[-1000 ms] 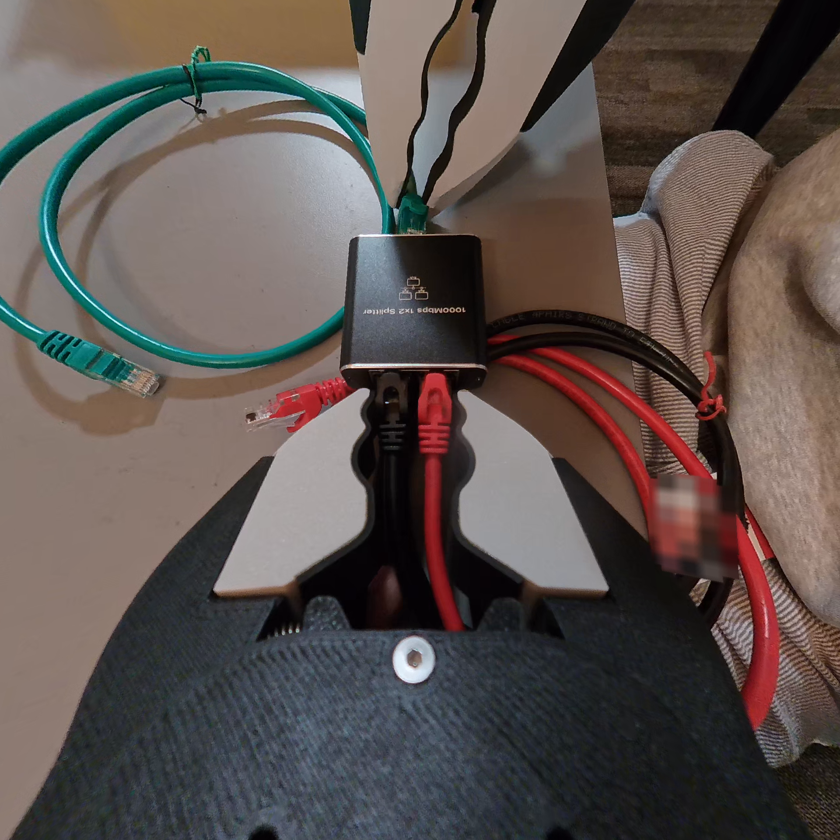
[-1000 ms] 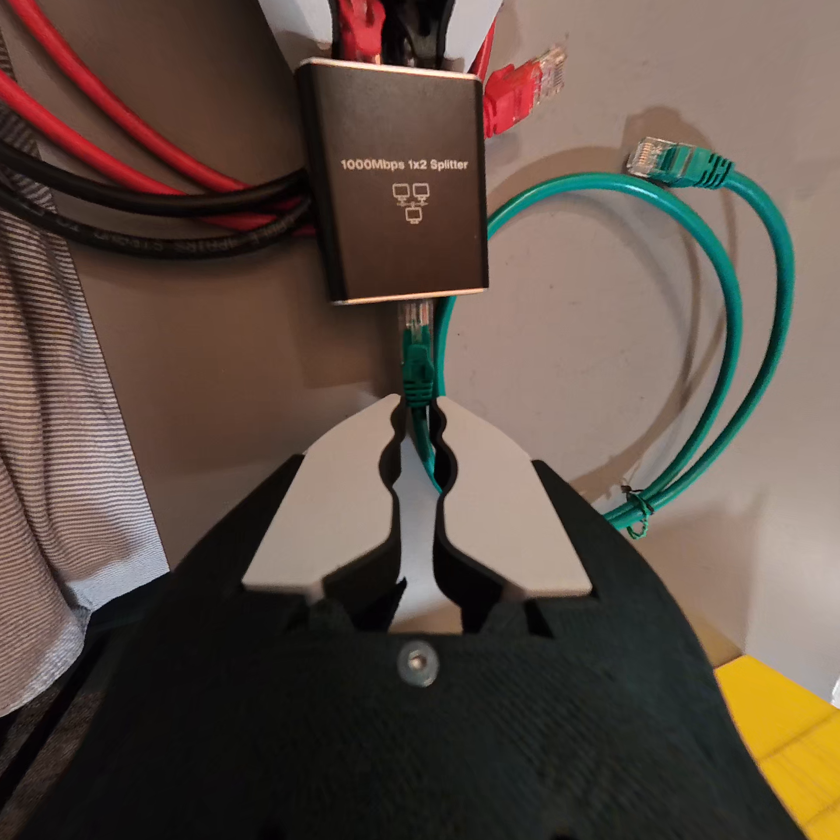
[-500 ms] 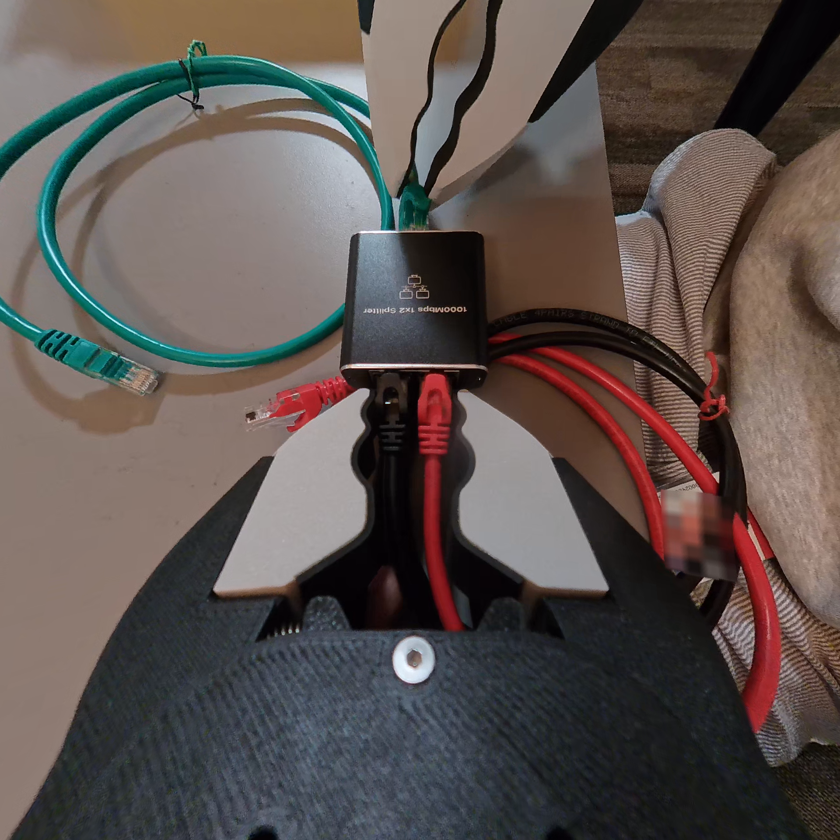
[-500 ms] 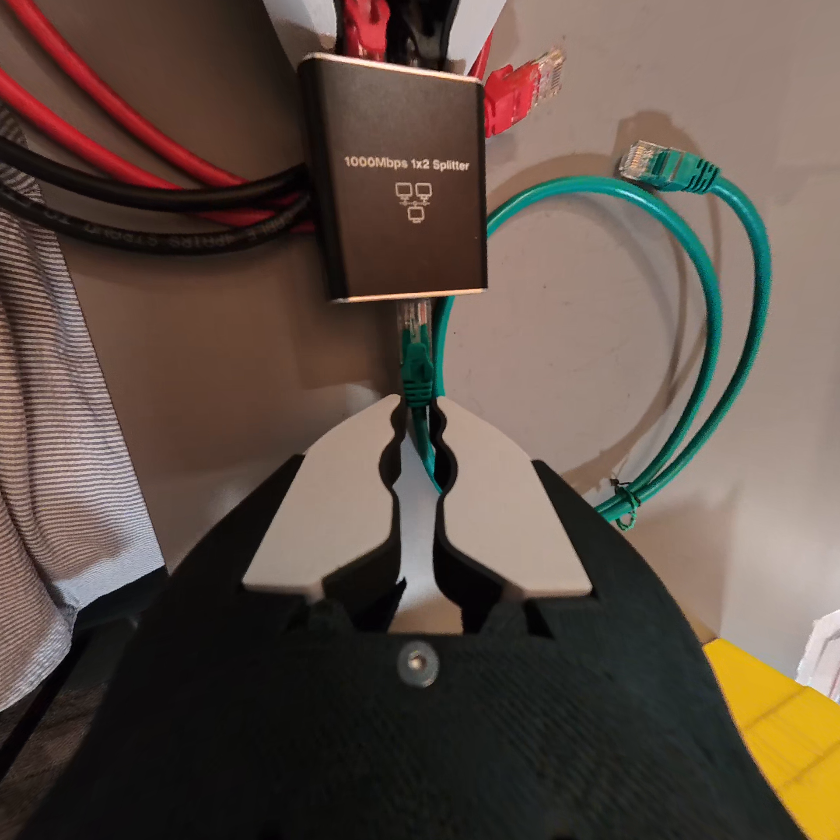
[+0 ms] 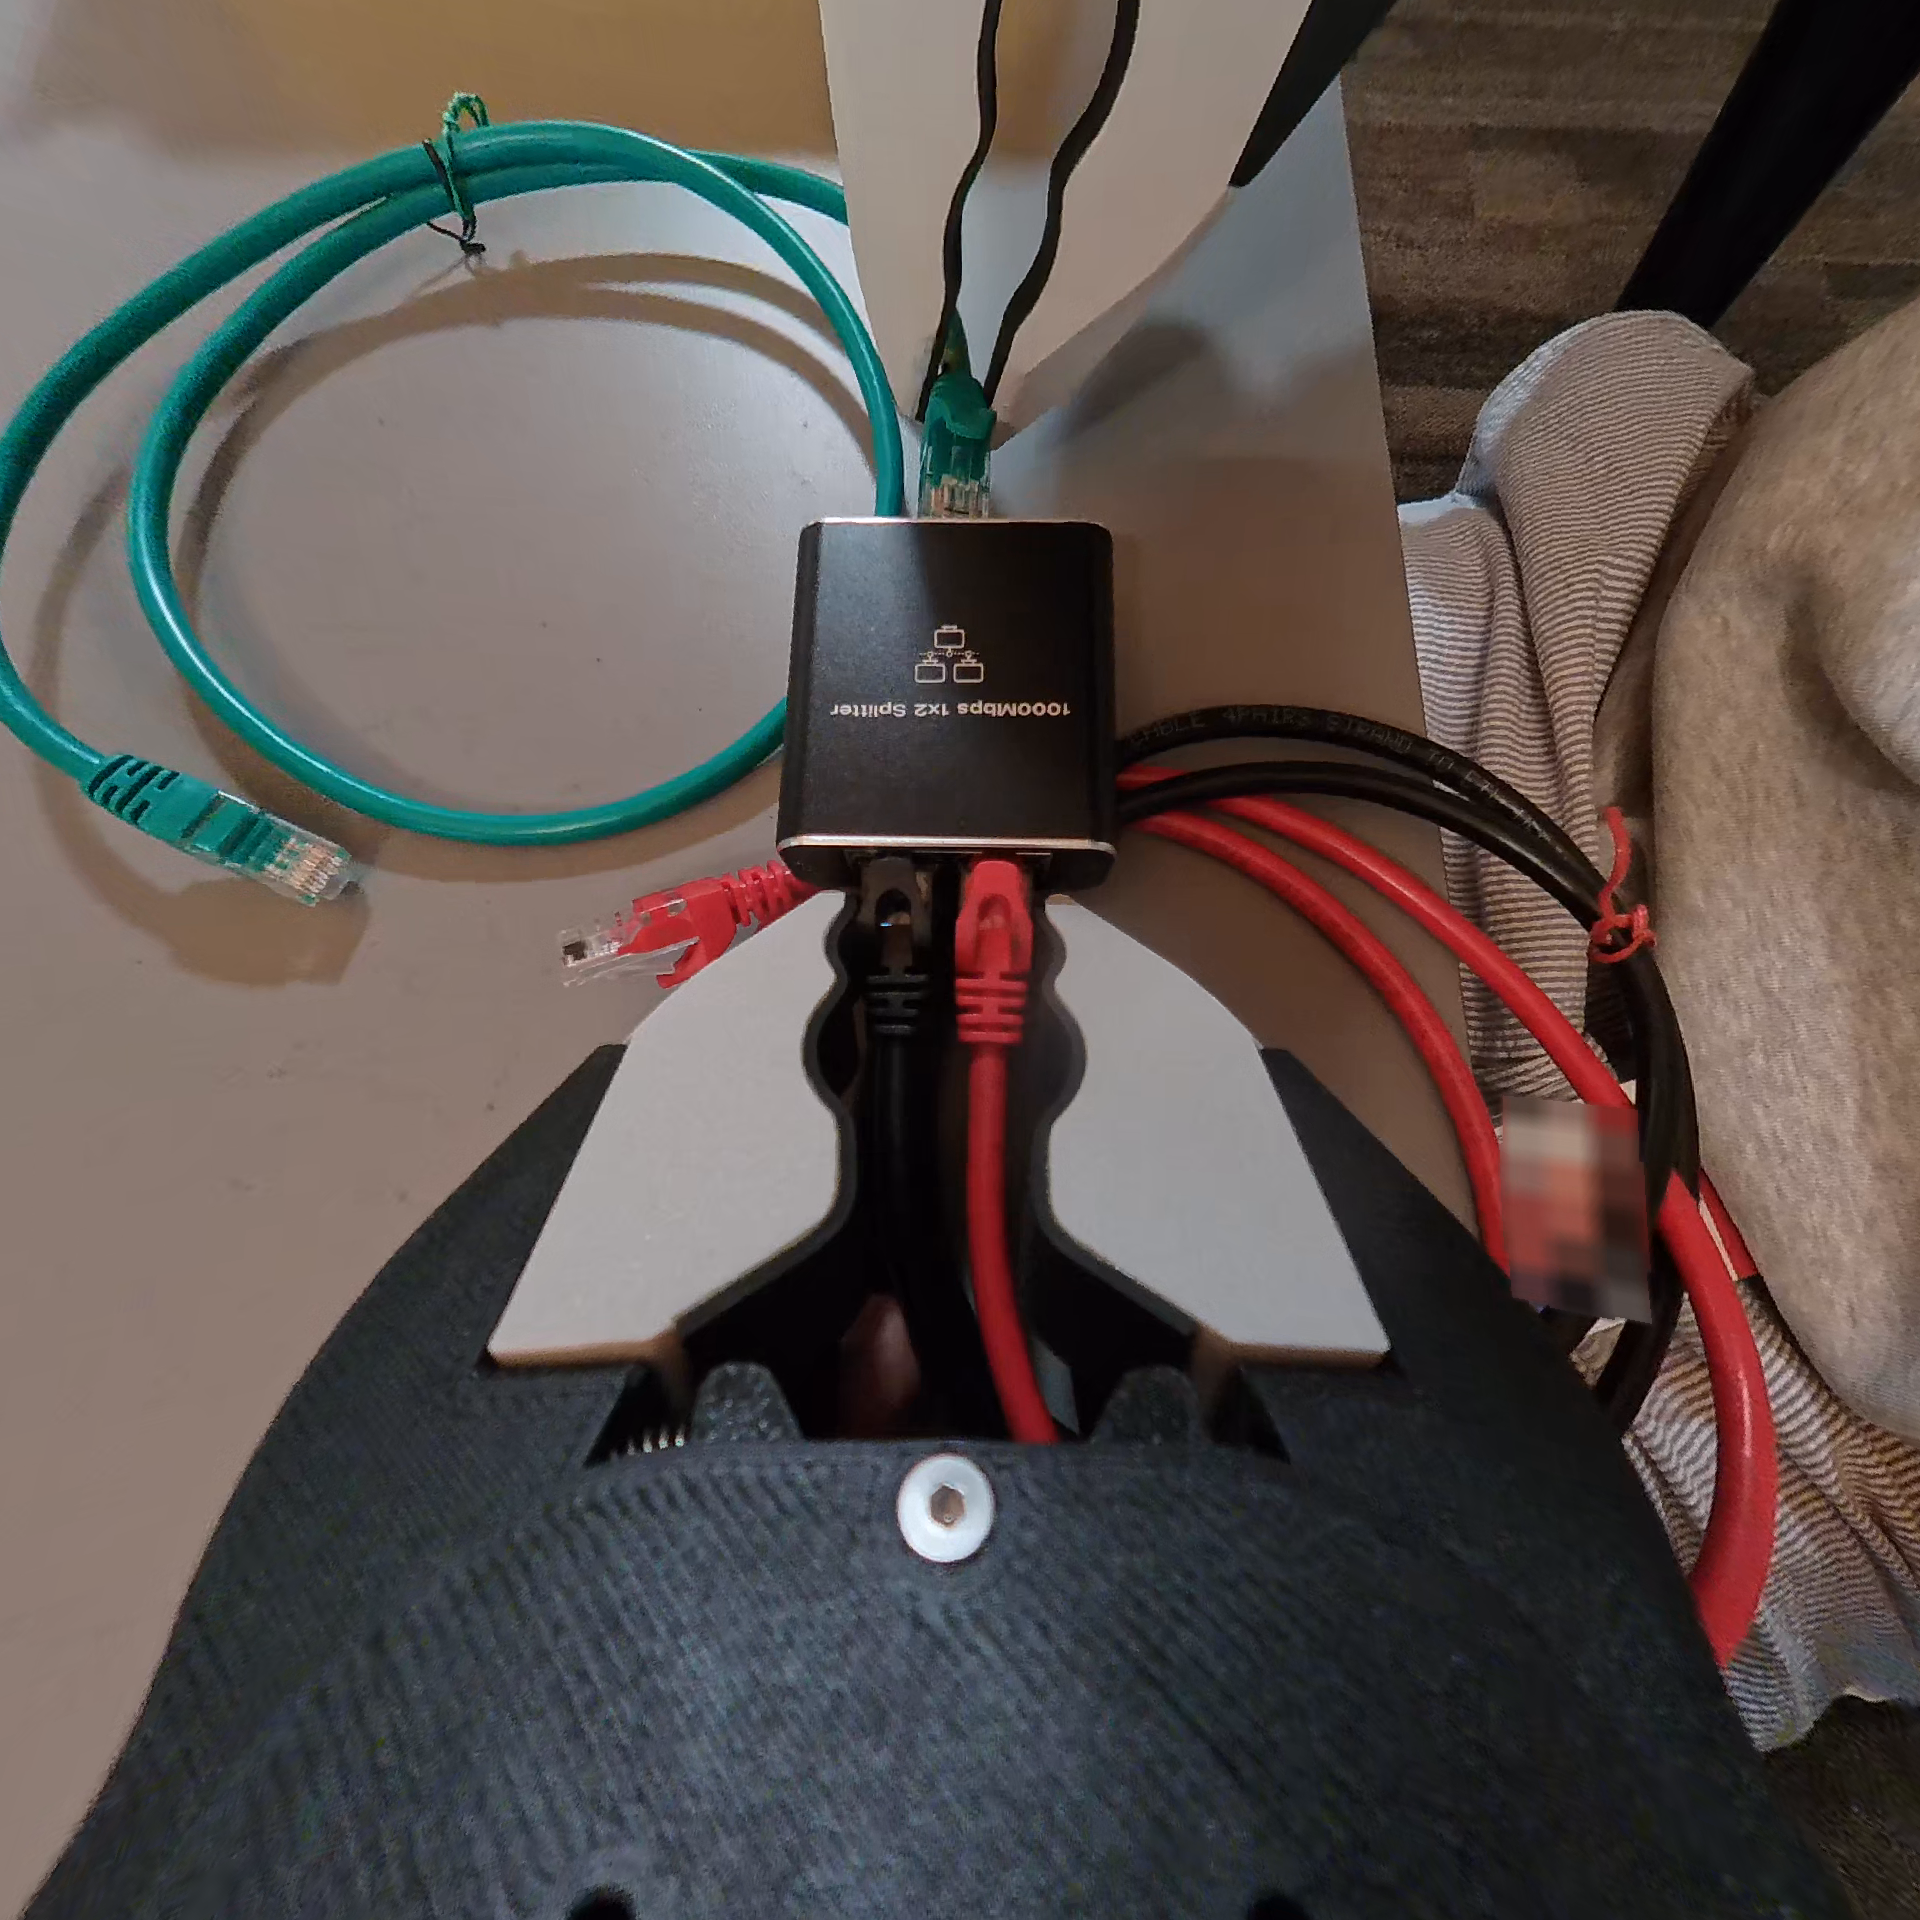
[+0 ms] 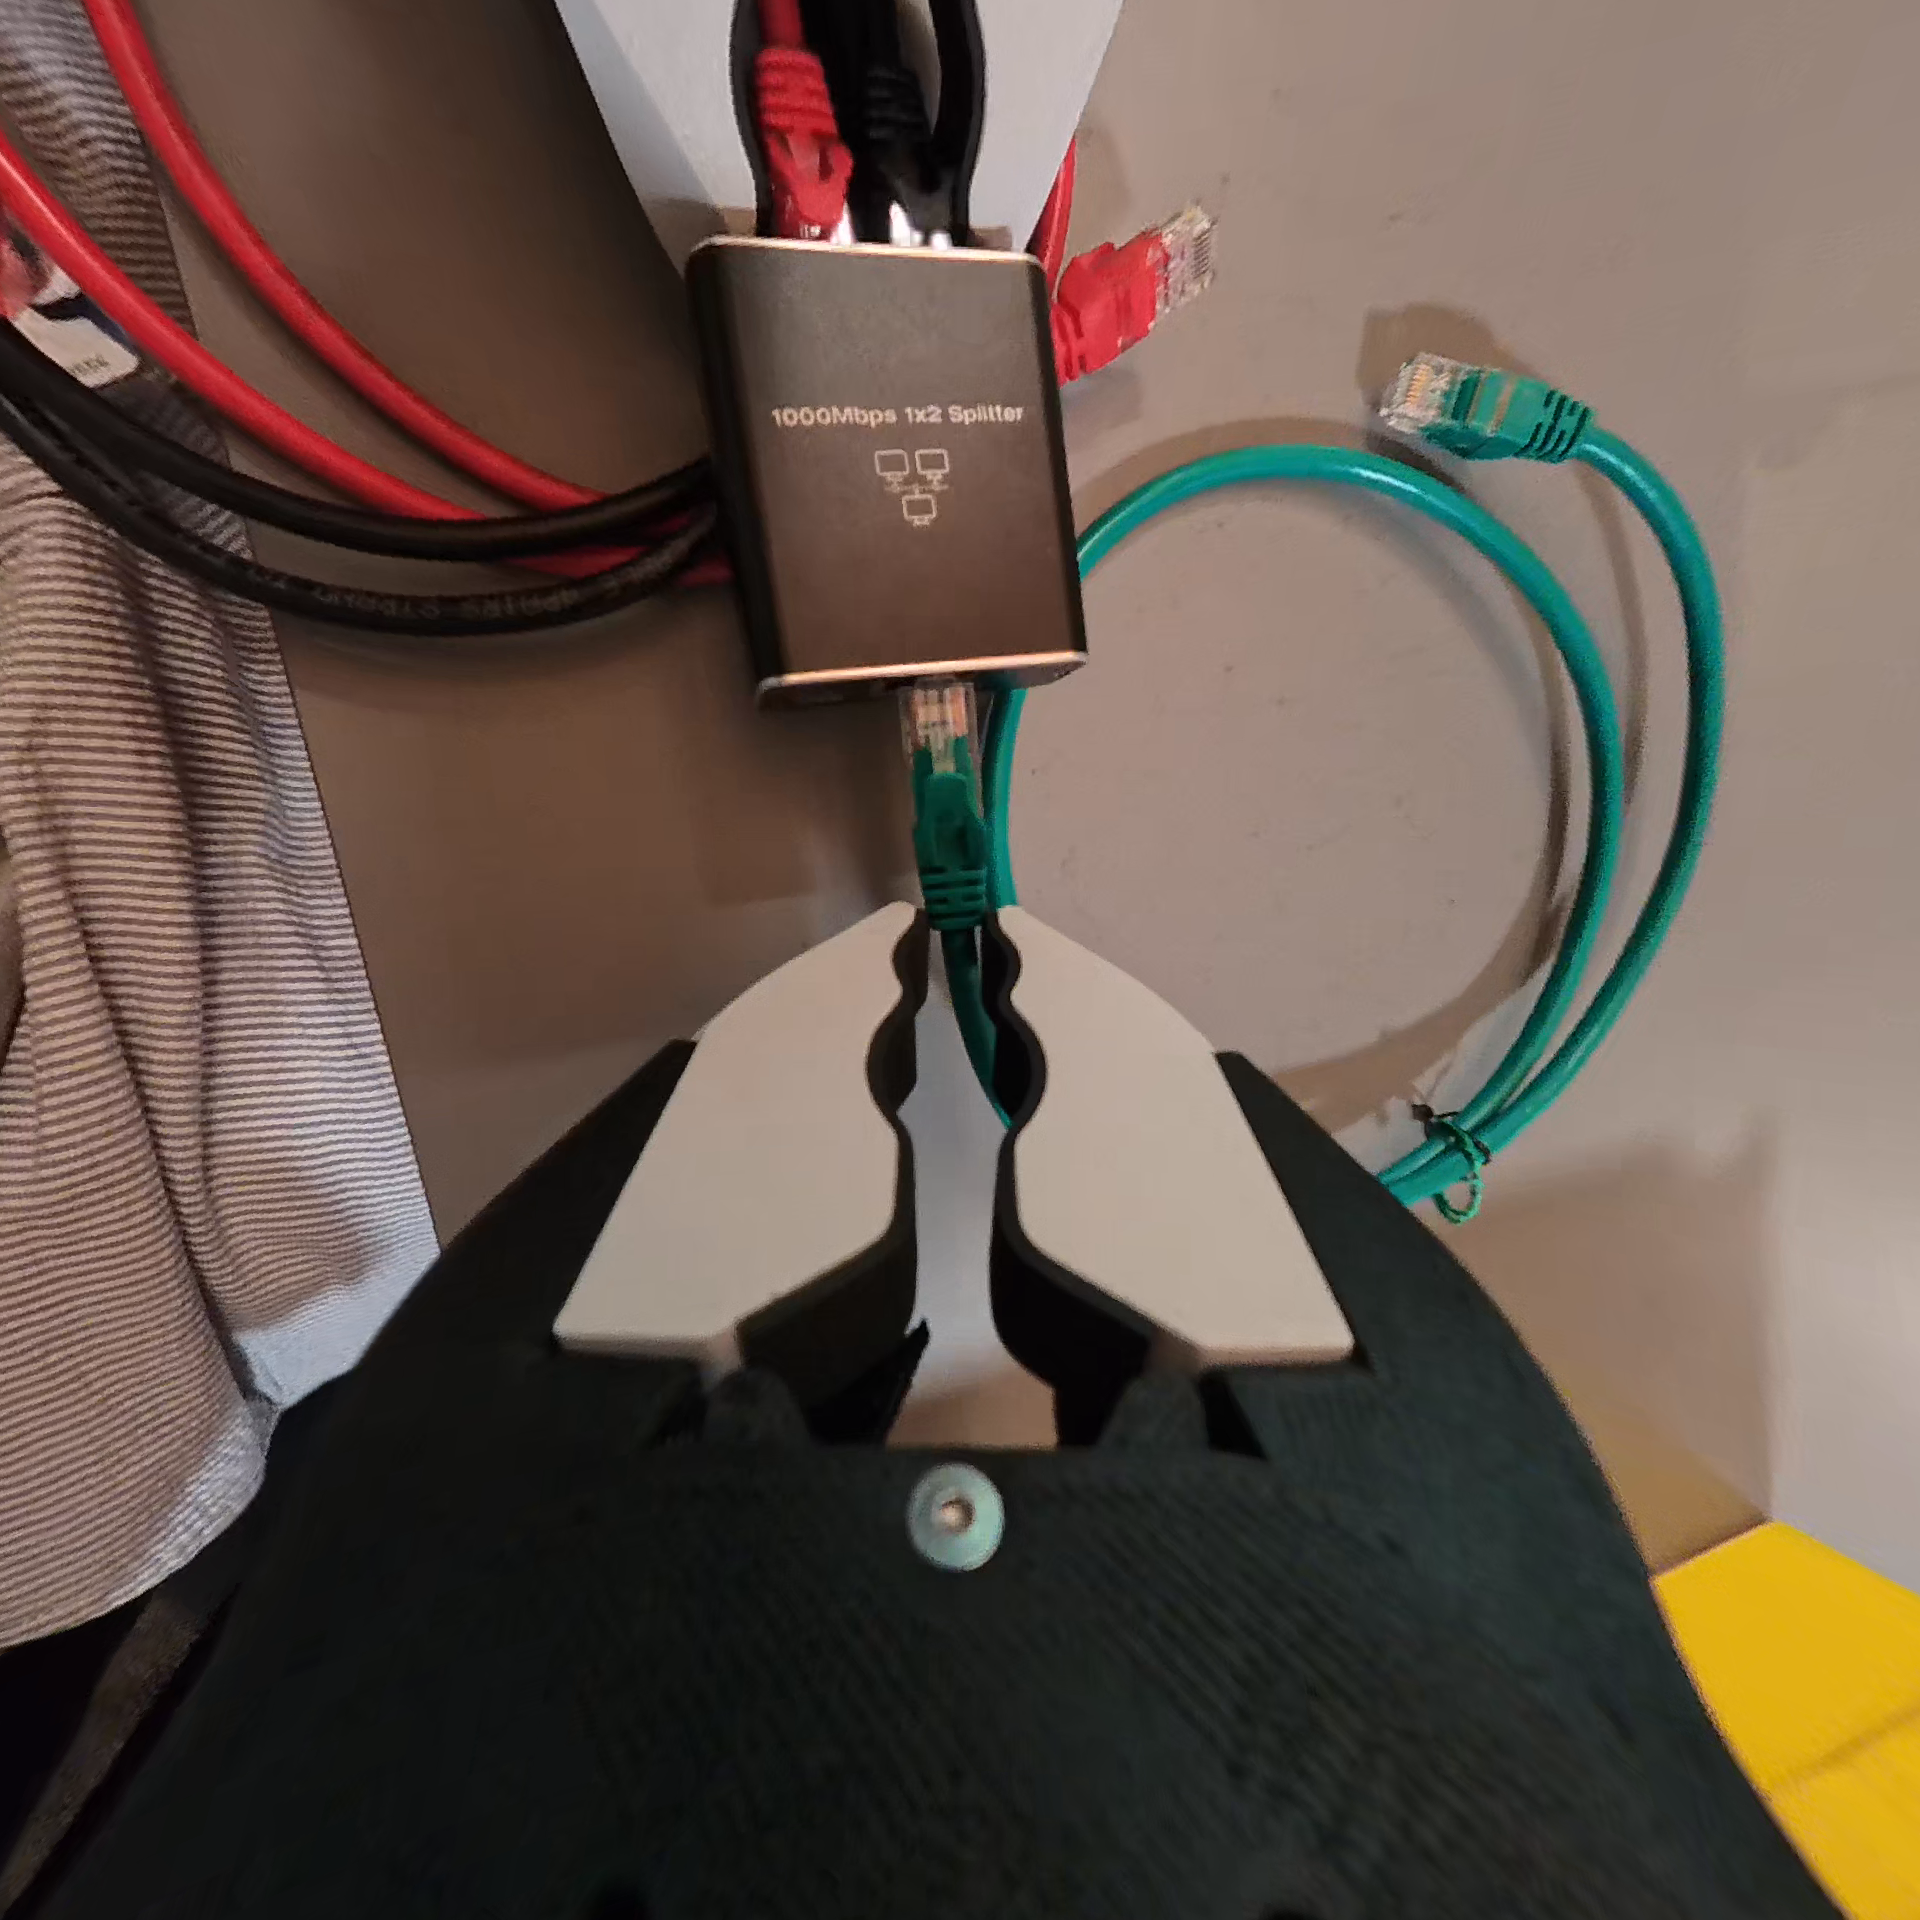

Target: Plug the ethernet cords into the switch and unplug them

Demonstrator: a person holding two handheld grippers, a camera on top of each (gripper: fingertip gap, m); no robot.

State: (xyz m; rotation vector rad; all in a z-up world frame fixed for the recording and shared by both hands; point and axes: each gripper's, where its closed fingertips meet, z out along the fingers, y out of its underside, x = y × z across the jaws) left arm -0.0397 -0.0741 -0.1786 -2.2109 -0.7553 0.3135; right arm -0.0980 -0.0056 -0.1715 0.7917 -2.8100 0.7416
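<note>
The black switch (image 5: 945,707) lies on the grey table near its right edge. My left gripper (image 5: 943,935) is shut on the black plug (image 5: 896,935) and the red plug (image 5: 995,935), both seated in the switch's near side. My right gripper (image 6: 951,925) is shut on the green cord just behind its plug (image 6: 945,790). The plug's clear tip sits at the mouth of the switch's (image 6: 899,468) single port, mostly drawn out. In the left wrist view the right gripper (image 5: 966,364) shows beyond the switch. In the right wrist view the left gripper (image 6: 862,187) shows beyond it.
The green cord's other plug (image 5: 260,842) and a loose red plug (image 5: 644,930) lie left of the switch. Coiled red and black cords (image 5: 1558,935) hang over the table edge onto a person's striped grey clothing (image 5: 1558,623). A yellow object (image 6: 1818,1714) lies by the right gripper.
My right gripper has drawn back from the switch and pulled the green plug farther out of its port. The left gripper still holds the black and red plugs in place.
</note>
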